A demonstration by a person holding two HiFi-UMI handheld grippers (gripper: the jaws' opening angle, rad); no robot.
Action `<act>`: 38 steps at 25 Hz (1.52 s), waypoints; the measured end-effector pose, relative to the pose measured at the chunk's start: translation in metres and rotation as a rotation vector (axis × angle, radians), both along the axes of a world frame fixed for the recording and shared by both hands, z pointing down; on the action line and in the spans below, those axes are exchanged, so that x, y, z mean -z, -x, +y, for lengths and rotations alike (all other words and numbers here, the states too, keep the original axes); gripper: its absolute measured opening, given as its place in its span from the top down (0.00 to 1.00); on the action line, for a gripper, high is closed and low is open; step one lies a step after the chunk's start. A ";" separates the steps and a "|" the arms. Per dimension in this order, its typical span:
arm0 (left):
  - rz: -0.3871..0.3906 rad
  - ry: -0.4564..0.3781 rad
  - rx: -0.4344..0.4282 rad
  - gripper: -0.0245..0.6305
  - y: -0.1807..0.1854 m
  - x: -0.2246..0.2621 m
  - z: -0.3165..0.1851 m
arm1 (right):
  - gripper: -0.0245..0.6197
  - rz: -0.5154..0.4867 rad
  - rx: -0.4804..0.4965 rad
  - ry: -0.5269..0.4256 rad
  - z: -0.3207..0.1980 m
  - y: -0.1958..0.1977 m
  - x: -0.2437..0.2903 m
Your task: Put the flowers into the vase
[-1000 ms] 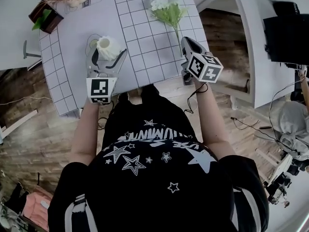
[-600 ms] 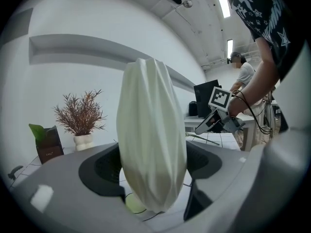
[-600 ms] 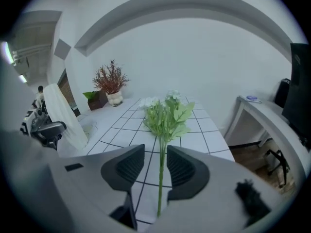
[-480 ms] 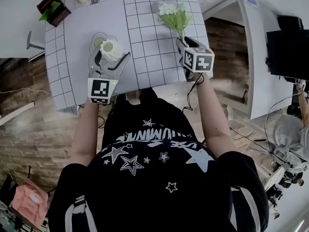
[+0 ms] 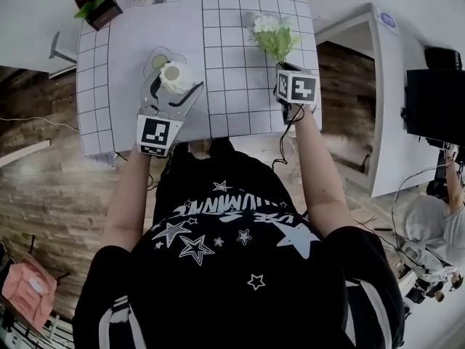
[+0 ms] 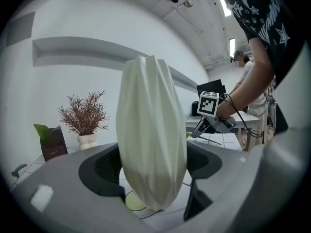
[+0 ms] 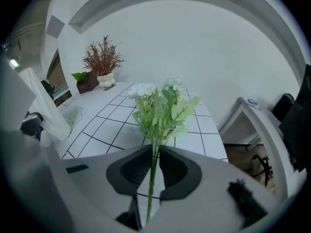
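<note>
Right tool (image 7: 154,150) lower, closing on flowers (image 7: 160,106)

We count 1 white vase (image 6: 150,130), 1 bunch of flowers (image 7: 163,106) and 2 grippers, the left gripper (image 5: 176,80) and the right gripper (image 7: 154,154), carrying 2 marker cubes (image 5: 157,134) between them. We also count 1 gridded table (image 5: 240,86), 1 pot of dried twigs (image 7: 103,62) and 1 dark box (image 5: 98,4).
</note>
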State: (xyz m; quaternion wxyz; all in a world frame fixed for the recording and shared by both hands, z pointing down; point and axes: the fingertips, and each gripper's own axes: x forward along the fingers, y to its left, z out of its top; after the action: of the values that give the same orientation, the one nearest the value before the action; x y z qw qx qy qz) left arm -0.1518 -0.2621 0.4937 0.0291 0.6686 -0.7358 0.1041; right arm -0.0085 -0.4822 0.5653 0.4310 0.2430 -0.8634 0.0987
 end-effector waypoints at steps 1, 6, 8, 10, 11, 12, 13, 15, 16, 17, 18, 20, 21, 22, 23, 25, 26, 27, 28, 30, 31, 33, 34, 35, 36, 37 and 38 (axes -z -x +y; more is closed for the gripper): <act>0.000 0.000 0.005 0.37 0.000 0.000 0.000 | 0.88 0.000 -0.002 0.008 0.000 0.000 -0.001; -0.004 0.002 0.013 0.37 0.000 -0.001 0.000 | 0.90 -0.036 0.007 0.030 0.003 0.002 0.006; -0.009 0.003 0.016 0.37 0.000 -0.001 0.000 | 0.90 -0.073 0.002 0.025 0.004 0.003 0.014; -0.013 0.001 0.022 0.37 -0.001 -0.001 0.000 | 0.90 -0.118 0.002 0.021 0.007 0.005 0.024; -0.012 -0.001 0.024 0.37 0.000 -0.001 0.000 | 0.90 -0.145 0.004 0.017 0.009 0.007 0.030; -0.008 -0.003 0.026 0.37 0.001 -0.001 0.001 | 0.90 -0.179 0.008 0.014 0.013 0.011 0.038; -0.003 -0.004 0.027 0.37 0.002 -0.002 0.001 | 0.90 -0.221 0.013 0.013 0.017 0.015 0.047; 0.005 -0.005 0.024 0.37 0.002 -0.002 0.000 | 0.90 -0.313 0.022 0.014 0.024 0.022 0.069; 0.004 -0.005 0.022 0.37 0.002 -0.002 0.000 | 0.90 -0.357 0.027 0.016 0.027 0.026 0.081; 0.000 -0.004 0.018 0.37 0.001 -0.002 0.000 | 0.91 -0.403 0.035 0.020 0.031 0.031 0.093; -0.004 -0.002 0.014 0.37 0.000 -0.002 0.000 | 0.91 -0.452 0.047 0.025 0.036 0.037 0.106; -0.007 0.002 0.006 0.37 -0.001 -0.003 0.001 | 0.91 -0.566 0.085 0.033 0.047 0.048 0.135; -0.004 0.003 0.003 0.37 -0.001 -0.003 0.001 | 0.91 -0.625 0.110 0.032 0.054 0.053 0.150; 0.000 0.003 0.002 0.37 -0.002 -0.003 0.001 | 0.91 -0.682 0.136 0.028 0.061 0.059 0.166; 0.003 0.003 0.001 0.37 -0.002 -0.003 0.001 | 0.91 -0.732 0.161 0.024 0.069 0.064 0.180; 0.003 0.003 -0.004 0.37 -0.002 -0.003 0.000 | 0.91 -0.822 0.204 0.024 0.083 0.075 0.207; 0.002 0.004 -0.007 0.37 -0.002 -0.002 0.000 | 0.91 -0.867 0.219 0.031 0.090 0.079 0.219; 0.002 0.005 -0.010 0.37 -0.002 -0.003 0.000 | 0.91 -0.911 0.232 0.042 0.097 0.084 0.230; 0.004 0.005 -0.012 0.37 -0.001 -0.003 0.000 | 0.91 -0.954 0.244 0.052 0.103 0.088 0.241; 0.009 0.004 -0.016 0.37 -0.001 -0.003 0.000 | 0.91 -1.025 0.273 0.064 0.116 0.096 0.260; 0.011 0.004 -0.018 0.37 0.000 -0.004 0.000 | 0.91 -1.054 0.290 0.063 0.122 0.101 0.269; 0.012 0.004 -0.025 0.37 0.000 -0.004 0.000 | 0.91 -1.101 0.328 0.051 0.135 0.110 0.282; 0.012 0.005 -0.029 0.37 -0.001 -0.004 0.000 | 0.91 -1.124 0.346 0.050 0.140 0.114 0.288; 0.012 0.006 -0.033 0.37 -0.001 -0.004 0.000 | 0.91 -1.150 0.360 0.055 0.146 0.119 0.293; 0.011 0.008 -0.037 0.37 -0.002 -0.004 0.000 | 0.91 -1.176 0.370 0.065 0.151 0.123 0.298; 0.012 0.009 -0.040 0.37 -0.002 -0.003 0.000 | 0.91 -1.199 0.378 0.075 0.156 0.128 0.302; 0.015 0.009 -0.043 0.37 -0.002 -0.003 0.000 | 0.91 -1.218 0.386 0.082 0.160 0.134 0.305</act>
State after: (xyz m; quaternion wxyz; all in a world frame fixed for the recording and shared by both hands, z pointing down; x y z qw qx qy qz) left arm -0.1500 -0.2624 0.4968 0.0352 0.6847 -0.7207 0.1030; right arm -0.1420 -0.3219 0.2599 -0.1178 -0.0334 -0.9773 0.1727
